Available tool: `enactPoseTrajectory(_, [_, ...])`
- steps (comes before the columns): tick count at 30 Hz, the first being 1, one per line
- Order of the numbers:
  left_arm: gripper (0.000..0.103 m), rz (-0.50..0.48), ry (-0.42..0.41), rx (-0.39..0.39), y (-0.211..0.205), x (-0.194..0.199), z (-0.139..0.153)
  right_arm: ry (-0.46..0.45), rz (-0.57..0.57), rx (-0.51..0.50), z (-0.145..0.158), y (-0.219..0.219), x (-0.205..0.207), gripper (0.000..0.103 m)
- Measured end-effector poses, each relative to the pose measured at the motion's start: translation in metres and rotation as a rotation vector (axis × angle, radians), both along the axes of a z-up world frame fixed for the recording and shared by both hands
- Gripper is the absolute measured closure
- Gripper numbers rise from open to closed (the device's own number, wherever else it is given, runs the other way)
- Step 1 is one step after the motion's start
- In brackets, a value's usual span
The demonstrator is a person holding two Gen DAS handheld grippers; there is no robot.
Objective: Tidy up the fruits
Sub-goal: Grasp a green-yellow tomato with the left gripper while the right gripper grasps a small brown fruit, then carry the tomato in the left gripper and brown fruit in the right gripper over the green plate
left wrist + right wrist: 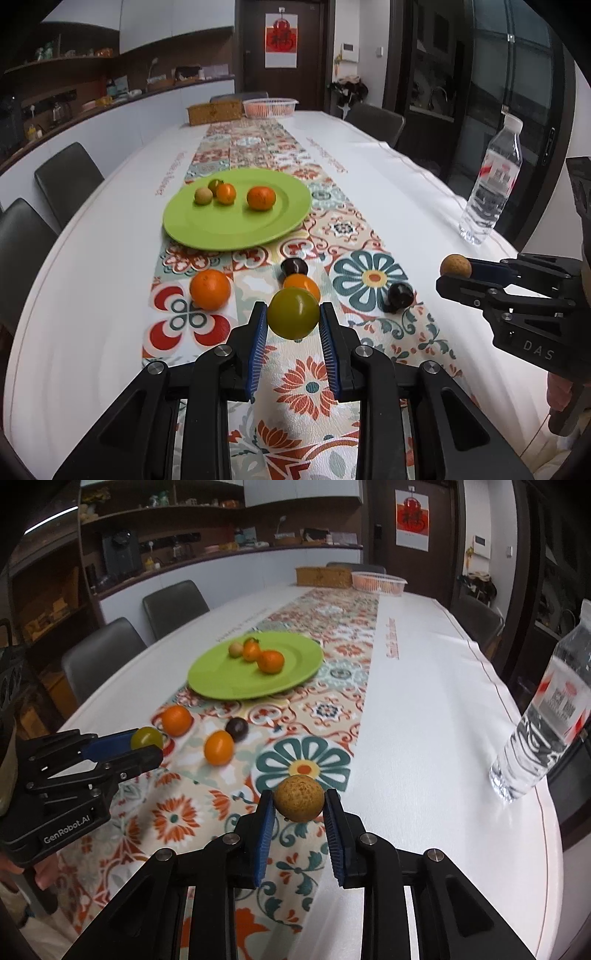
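Observation:
My left gripper is shut on a yellow-green round fruit above the patterned runner; it also shows in the right wrist view. My right gripper is shut on a tan rough-skinned round fruit, also seen at the right of the left wrist view. A green plate ahead holds several small fruits, among them an orange one. On the runner lie an orange, a smaller orange fruit and two dark fruits.
A clear water bottle stands at the table's right edge, close to my right gripper. A woven box and a white basket sit at the far end. Chairs line the table.

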State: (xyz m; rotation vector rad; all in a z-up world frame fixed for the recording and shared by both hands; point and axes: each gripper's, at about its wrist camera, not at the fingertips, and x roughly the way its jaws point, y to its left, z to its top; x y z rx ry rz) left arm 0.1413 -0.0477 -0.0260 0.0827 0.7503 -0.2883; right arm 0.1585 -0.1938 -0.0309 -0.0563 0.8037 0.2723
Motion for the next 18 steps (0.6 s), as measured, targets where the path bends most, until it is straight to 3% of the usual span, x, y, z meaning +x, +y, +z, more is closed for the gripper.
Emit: enactPoseTrajectory(18, [0.075, 0.015, -0.155, -0.017, 0.015, 0.001, 0.051, -0.161, 0.073, 0.078, 0.054, 0.023, 0.01, 0.075])
